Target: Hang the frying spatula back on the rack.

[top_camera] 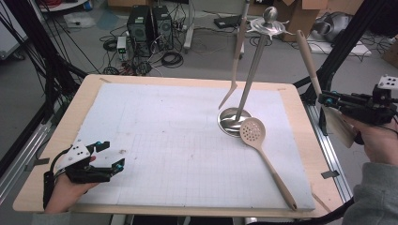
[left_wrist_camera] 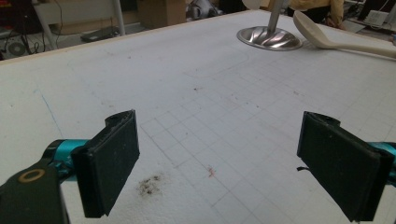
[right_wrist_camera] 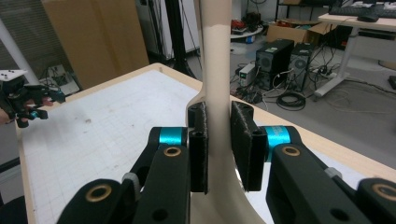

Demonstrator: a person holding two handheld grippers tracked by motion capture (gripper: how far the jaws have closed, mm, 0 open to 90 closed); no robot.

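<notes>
We held the right claw [right_wrist_camera: 218, 147] clamped on the beige spatula [top_camera: 309, 58], off the surface's [top_camera: 141, 122] three o'clock edge, judging it should stay upright toward the utensil stand [top_camera: 251, 70], while the left claw [left_wrist_camera: 233, 168] rested wide open and empty.

Matt beige plastic spatula [right_wrist_camera: 218, 70]; glossy metal stand [top_camera: 234, 121]; wooden table [top_camera: 61, 126].

A cream spatula [top_camera: 313, 79] with a long round handle and a flat blade stands almost upright beyond the right edge of the table, handle up and tilted slightly left. Its neck [right_wrist_camera: 217, 116], just above the blade, is pinched between two black pads.
</notes>
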